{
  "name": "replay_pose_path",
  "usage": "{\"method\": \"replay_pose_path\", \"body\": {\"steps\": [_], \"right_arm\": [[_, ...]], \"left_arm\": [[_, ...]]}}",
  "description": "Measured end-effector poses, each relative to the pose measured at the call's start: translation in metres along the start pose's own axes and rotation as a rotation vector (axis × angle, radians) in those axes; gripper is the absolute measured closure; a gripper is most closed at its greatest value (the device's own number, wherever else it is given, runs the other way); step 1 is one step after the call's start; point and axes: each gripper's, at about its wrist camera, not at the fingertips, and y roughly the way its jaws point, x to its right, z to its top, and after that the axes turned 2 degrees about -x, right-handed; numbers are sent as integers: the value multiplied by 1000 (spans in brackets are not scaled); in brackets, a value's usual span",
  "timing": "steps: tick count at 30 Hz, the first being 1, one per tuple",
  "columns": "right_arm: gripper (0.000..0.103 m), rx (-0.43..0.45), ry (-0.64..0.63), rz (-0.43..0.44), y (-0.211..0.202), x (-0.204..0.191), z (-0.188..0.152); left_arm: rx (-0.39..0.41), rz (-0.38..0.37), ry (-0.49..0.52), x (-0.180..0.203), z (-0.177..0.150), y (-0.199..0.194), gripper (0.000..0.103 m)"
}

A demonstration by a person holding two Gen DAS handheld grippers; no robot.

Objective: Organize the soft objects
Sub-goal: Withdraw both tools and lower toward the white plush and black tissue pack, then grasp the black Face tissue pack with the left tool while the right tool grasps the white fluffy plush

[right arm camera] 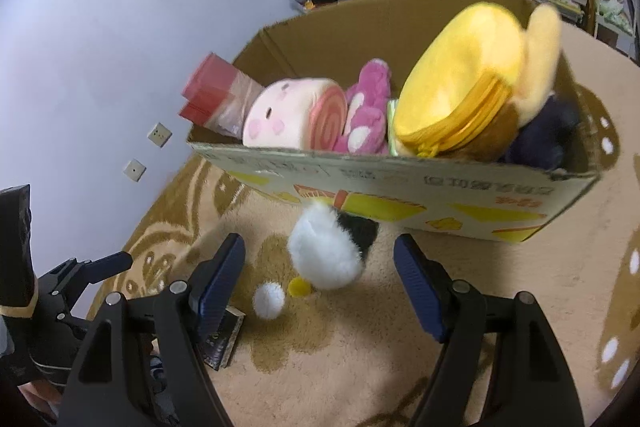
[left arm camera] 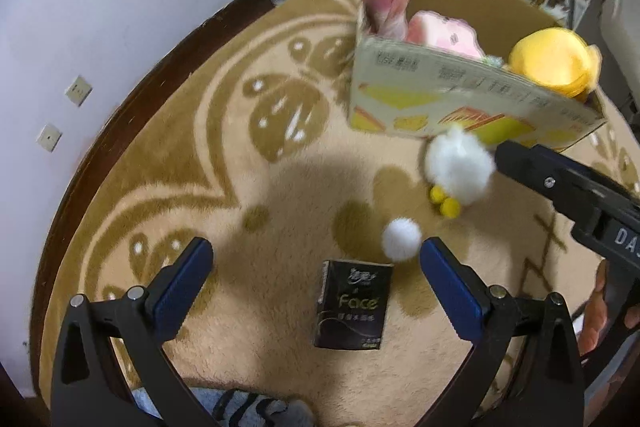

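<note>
Plush toys already fill most of the cardboard box [right arm camera: 400, 199], which stands on the patterned carpet [left arm camera: 248, 179] with its printed front wall facing both cameras: a yellow plush [right arm camera: 464, 83], a pink roll-cake plush [right arm camera: 292, 115] and a magenta one [right arm camera: 368, 107] sit inside. Just in front of that wall, on the carpet, lies the white fluffy toy [right arm camera: 324, 251] with a dark patch and small yellow feet. A small white pom-pom [right arm camera: 269, 301] lies close beside it, and a black tissue pack [left arm camera: 352, 303] a little nearer.

The right tool [right arm camera: 320, 279] is spread wide with nothing pinched, and the white fluffy toy sits ahead between its fingers, so this looks like the approach to a pickup. The jaws would do well to straddle the round body rather than the feet, then squeeze gently, since fluff compresses and can slip. The left tool [left arm camera: 316, 263] is also spread and empty, above the tissue pack with the pom-pom by its right finger; closing there risks nudging the pom-pom away.
</note>
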Motion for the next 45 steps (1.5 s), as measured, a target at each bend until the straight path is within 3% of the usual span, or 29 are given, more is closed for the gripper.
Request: {"method": "replay_pose_path", "body": {"steps": [6, 14, 20, 23, 24, 26, 32, 35, 37, 45], "right_arm": [[28, -31, 12, 8, 17, 6, 0], [29, -40, -5, -4, 30, 4, -3], [29, -39, -11, -24, 42, 3, -1], [29, -38, -13, -41, 48, 5, -1], [29, -45, -14, -42, 51, 6, -2], [45, -62, -23, -53, 54, 7, -3], [46, -67, -34, -69, 56, 6, -4], [46, -70, -28, -62, 56, 5, -4], [57, -65, -24, -52, 55, 3, -5], [67, -51, -9, -42, 45, 5, -11]], "left_arm": [[-107, 9, 11, 4, -5, 27, 1], [-166, 6, 41, 12, -9, 42, 1], [-217, 3, 33, 12, -12, 61, 12], [-250, 20, 42, 14, -14, 73, 24], [-247, 23, 44, 15, -14, 74, 25], [-240, 17, 50, 16, -14, 73, 30], [-226, 7, 58, 19, -14, 70, 57], [-214, 13, 65, 21, -18, 63, 57], [-207, 18, 71, 24, -19, 61, 58], [-138, 42, 59, 21, -9, 47, 58]]}}
